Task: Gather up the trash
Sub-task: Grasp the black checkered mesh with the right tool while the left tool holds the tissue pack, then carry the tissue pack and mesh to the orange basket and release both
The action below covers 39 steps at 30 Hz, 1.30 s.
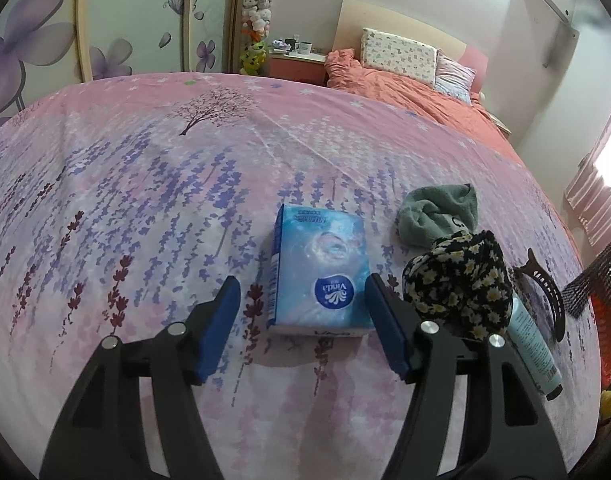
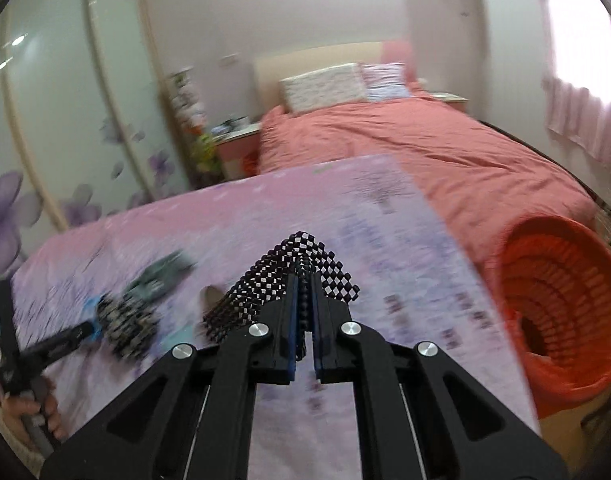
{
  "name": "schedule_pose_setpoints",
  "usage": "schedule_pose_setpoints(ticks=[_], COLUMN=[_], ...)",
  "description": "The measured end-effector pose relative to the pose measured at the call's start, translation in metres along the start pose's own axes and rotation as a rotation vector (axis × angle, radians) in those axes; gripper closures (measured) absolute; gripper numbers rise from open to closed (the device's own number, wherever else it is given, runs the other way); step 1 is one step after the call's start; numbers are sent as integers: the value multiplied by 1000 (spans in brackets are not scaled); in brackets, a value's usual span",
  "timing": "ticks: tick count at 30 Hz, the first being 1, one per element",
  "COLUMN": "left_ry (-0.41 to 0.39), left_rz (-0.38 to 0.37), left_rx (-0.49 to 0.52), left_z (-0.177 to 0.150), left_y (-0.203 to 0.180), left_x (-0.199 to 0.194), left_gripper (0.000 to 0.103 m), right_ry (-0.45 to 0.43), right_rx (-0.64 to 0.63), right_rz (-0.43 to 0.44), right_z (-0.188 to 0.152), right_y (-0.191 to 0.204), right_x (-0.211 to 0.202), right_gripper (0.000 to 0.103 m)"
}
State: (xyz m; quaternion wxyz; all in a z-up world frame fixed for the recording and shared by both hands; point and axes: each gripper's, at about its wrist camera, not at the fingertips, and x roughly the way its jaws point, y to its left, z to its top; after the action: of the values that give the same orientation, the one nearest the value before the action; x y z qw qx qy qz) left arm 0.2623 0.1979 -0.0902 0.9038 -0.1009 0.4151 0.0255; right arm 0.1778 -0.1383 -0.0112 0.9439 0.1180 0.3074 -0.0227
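Observation:
A blue Vinda tissue pack (image 1: 317, 248) lies on the pink flowered bedspread (image 1: 145, 160). My left gripper (image 1: 301, 280) hovers over its near end, open, with the blue pads on either side of the pack and clear of it. My right gripper (image 2: 304, 280) is shut on a black-and-white checkered mesh cloth (image 2: 261, 276), lifted off the bed; that cloth (image 1: 593, 280) also shows at the right edge of the left wrist view. An orange slatted basket (image 2: 561, 312) stands beside the bed, to the right of the held cloth.
To the right of the pack lie a green rolled cloth (image 1: 437, 212), a black floral fabric bundle (image 1: 461, 284), a teal tube (image 1: 533, 344) and a black hair clip (image 1: 545, 292). A salmon quilt (image 2: 405, 144) covers the bed's far end. A hand (image 2: 25, 412) holds the left gripper.

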Motion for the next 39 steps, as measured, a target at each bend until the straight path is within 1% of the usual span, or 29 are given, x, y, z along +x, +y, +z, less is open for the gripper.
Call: schedule_pose_setpoints(ticks=[2, 4, 6, 7, 8, 9, 10, 12, 14, 16, 18, 21, 22, 24, 26, 27, 28, 29, 30, 31, 32, 33, 34, 35, 37, 39], left_ry=[0, 3, 5, 5, 6, 7, 7, 8, 8, 9, 9, 10, 11, 11, 11, 11, 12, 12, 12, 12, 13, 13, 13, 10, 7, 2], left_rz=[-1, -6, -9, -10, -11, -13, -14, -15, -16, -16, -17, -17, -18, -18, -18, -19, -20, -20, -20, -20, -20, -19, -18, -17, -15, -22], left_rx=[-1, -6, -9, -11, -12, -13, -14, -12, -11, -10, -10, -8, -7, -8, -8, -7, -7, -6, -5, -5, -5, -3, -2, -3, -8, -8], left_z=[-1, 0, -1, -1, -2, -2, -2, -2, -1, -1, -1, -1, -1, -1, -1, -1, -1, -1, -1, -1, -1, -1, -1, -1, -2, -5], left_y=[0, 0, 0, 1, 2, 2, 2, 2, 2, 1, 1, 0, 0, -1, -1, -2, -2, -3, -3, -2, -2, -3, -4, -4, -3, -2], left_x=[1, 2, 3, 4, 4, 5, 5, 5, 4, 4, 4, 5, 5, 5, 5, 6, 6, 7, 7, 6, 6, 6, 6, 7, 5, 3], left_gripper=[38, 37, 37, 37, 36, 36, 36, 36, 36, 35, 35, 34, 34, 34, 34, 34, 34, 34, 34, 34, 33, 33, 33, 33, 33, 33], right_ry=[25, 67, 107, 132, 153, 164, 175, 179, 188, 192, 199, 226, 233, 218, 222, 224, 228, 227, 225, 222, 221, 221, 220, 218, 210, 208], right_rx=[30, 41, 49, 61, 76, 89, 109, 129, 143, 158, 157, 112, 89, 53, 11, 3, -9, -21, -25, -25, -21, -18, -20, -35, -66, -50], right_rz=[-36, -43, -28, -7, 13, 23, 39, 61, 79, 83, 74, 38, 12, -26, -75, -91, -114, -145, -145, -124, -112, -98, -85, -97, -144, -173], right_z=[3, -2, -7, -10, -13, -15, -17, -18, -20, -19, -20, -23, -25, -26, -26, -25, -24, -23, -23, -22, -22, -22, -22, -23, -24, -24], right_y=[-15, -22, -23, -26, -29, -30, -31, -31, -29, -26, -20, -8, -1, 6, 15, 17, 19, 20, 20, 19, 18, 16, 16, 18, 16, 6], right_x=[8, 20, 31, 36, 42, 45, 50, 53, 57, 61, 65, 76, 81, 85, 91, 93, 95, 96, 95, 95, 94, 94, 93, 92, 87, 84], right_gripper=[97, 97, 96, 95, 91, 78, 61, 48, 43, 33, 30, 29, 28, 26, 27, 31, 41, 48, 61, 73, 79, 92, 93, 94, 94, 94])
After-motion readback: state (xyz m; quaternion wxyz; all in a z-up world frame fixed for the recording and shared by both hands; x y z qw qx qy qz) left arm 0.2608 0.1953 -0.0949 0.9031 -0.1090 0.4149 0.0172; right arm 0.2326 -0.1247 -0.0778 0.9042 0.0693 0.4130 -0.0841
